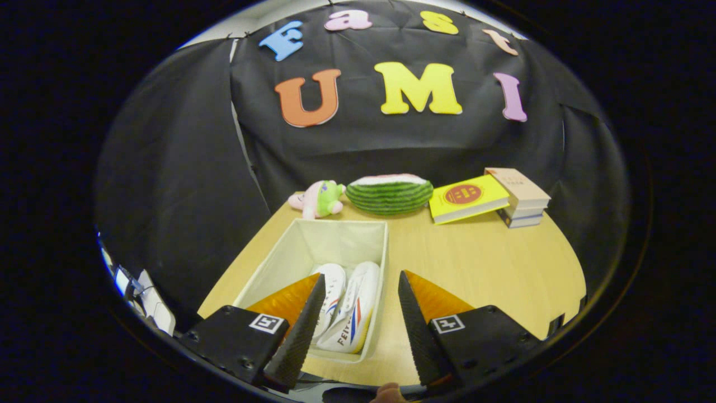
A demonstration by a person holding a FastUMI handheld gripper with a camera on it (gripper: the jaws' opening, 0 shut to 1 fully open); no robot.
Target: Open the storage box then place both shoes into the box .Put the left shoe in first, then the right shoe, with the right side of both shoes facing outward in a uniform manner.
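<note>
The gripper [361, 280] hangs with its fingers spread apart, holding nothing. Just beyond them, toward 12 o'clock, the open white fabric storage box [296, 246] sits on the pale wooden table [481, 268]. Two white canvas shoes with red and blue stripes lie side by side inside, one [331, 288] at 9 o'clock of the other [358, 308].

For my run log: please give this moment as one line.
gripper: open, holding nothing | shoes: both in box | box: open, on table | gripper above box's near end
</note>
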